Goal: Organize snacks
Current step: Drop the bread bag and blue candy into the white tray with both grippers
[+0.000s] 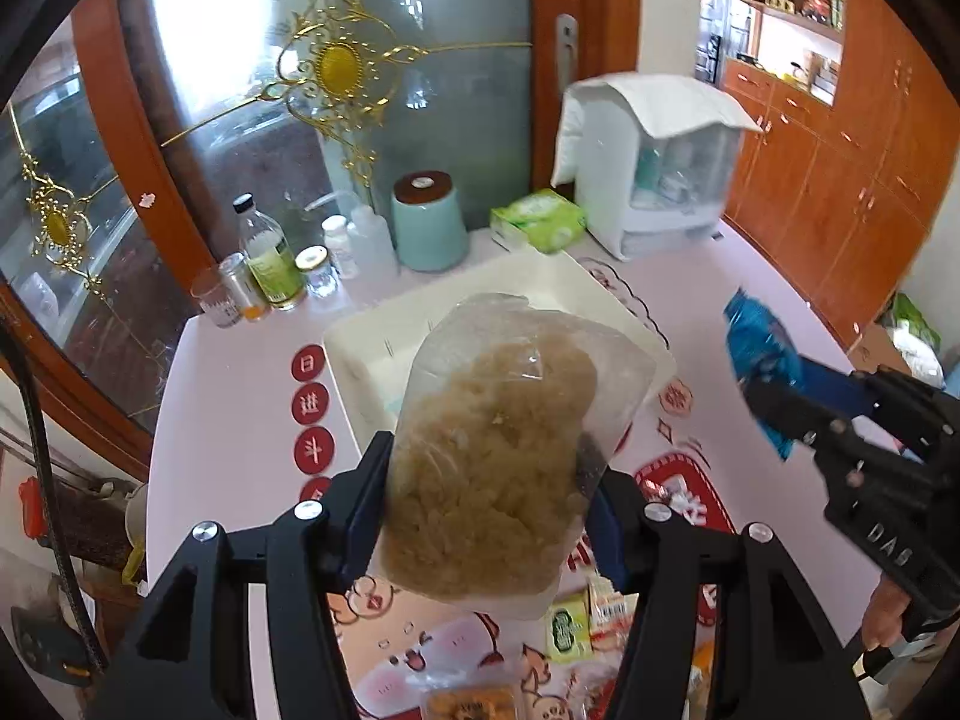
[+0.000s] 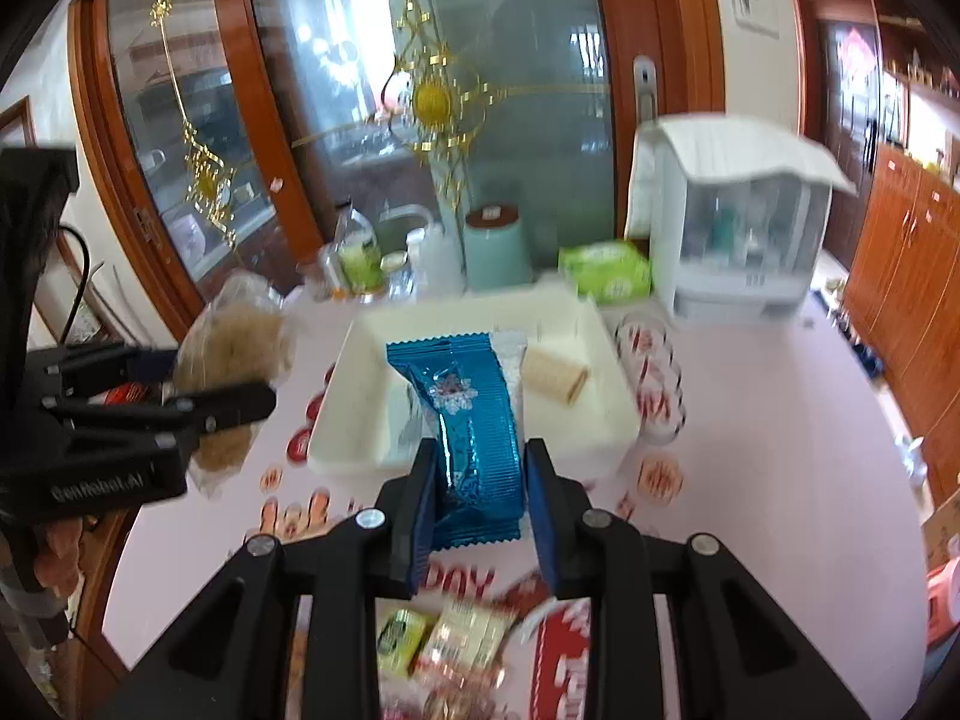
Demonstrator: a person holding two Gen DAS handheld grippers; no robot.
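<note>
Snacks: left gripper (image 1: 486, 480) clamps clear bag (image 1: 498, 450); right gripper (image 2: 480, 498) clamps blue packet (image 2: 468, 414), blurred.

Left wrist view: the clear bag (image 1: 492, 450) hides most of the white tray (image 1: 360, 354), so the tray's contents cannot be told; the blue packet (image 1: 759, 354) is motion-blurred; the orange packet (image 1: 468, 705) is cut off by the lower edge. Right wrist view: the blue packet (image 2: 474, 426) covers part of the tray (image 2: 354, 414) floor; the bottles (image 2: 360, 264) are blurred, labels illegible; the snack packets (image 2: 456, 642) at the lower edge are blurred, print unreadable.
</note>
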